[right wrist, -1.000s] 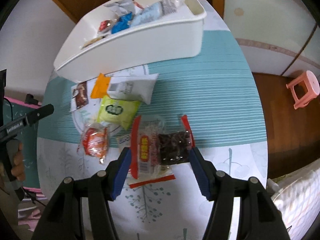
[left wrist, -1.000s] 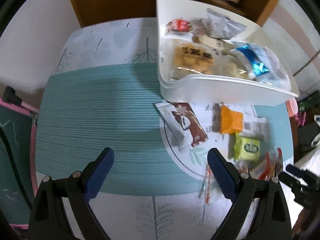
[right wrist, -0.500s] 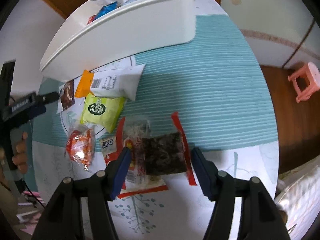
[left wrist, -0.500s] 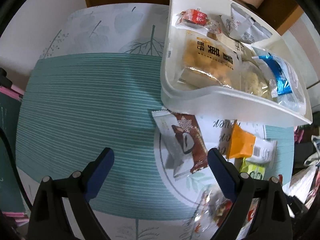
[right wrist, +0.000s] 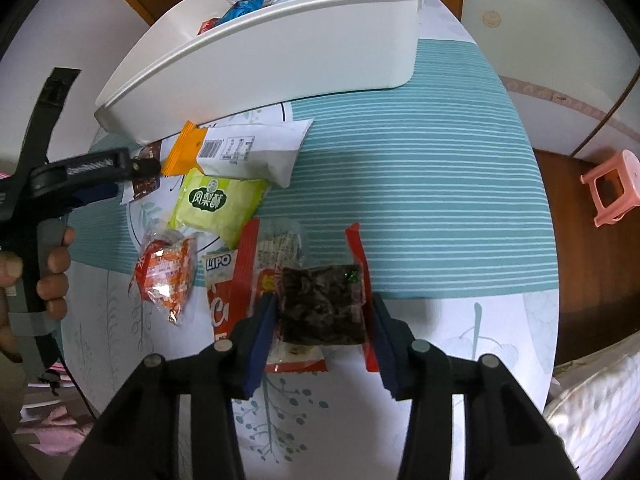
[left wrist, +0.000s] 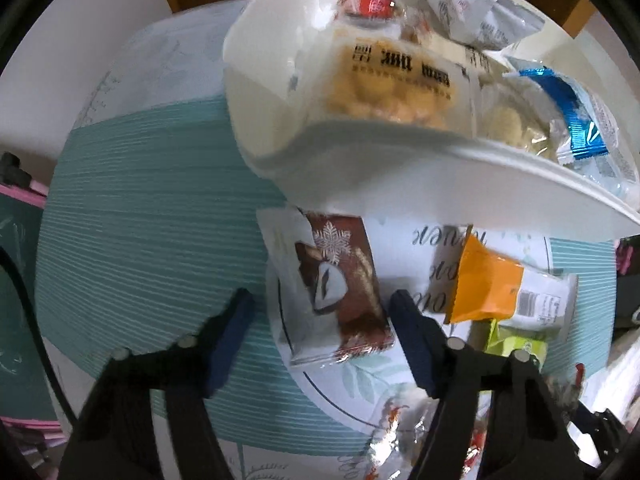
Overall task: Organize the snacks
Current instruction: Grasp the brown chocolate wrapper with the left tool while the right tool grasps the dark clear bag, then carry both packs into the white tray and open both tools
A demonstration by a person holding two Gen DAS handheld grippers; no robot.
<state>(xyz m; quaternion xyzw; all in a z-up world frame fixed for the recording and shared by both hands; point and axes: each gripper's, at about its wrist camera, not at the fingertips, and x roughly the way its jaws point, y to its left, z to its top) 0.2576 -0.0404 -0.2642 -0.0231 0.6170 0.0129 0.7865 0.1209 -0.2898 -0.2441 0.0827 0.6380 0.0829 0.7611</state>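
— So, any writing you can read?

— "LIPO" on the red-and-white packet (right wrist: 224, 280), and Chinese characters on the green pineapple-cake pouch (right wrist: 218, 206). The biscuit bag (left wrist: 384, 80) in the white bin (right wrist: 280, 52) carries bold Chinese print too, though blur keeps me from reading it.

— What else is in the bin?

— A red-wrapped sweet (left wrist: 370, 2), a grey-white sachet (left wrist: 486, 20) and a blue-and-clear packet (left wrist: 576, 120).

— And the grippers?

— The left gripper (left wrist: 320, 320) has dropped lower than half a second ago and now straddles the brown snowflake packet (left wrist: 340, 284), jaws spread, not touching it. The right gripper (right wrist: 322, 312) has narrowed onto the dark dried-fruit packet (right wrist: 322, 308); its jaws seem to press both edges.

— Where do the loose snacks sit?

— On the teal striped tablecloth (right wrist: 420, 200) just in front of the bin: the orange-and-white bag (right wrist: 244, 152), the green pouch and a crinkly orange candy bag (right wrist: 166, 272).
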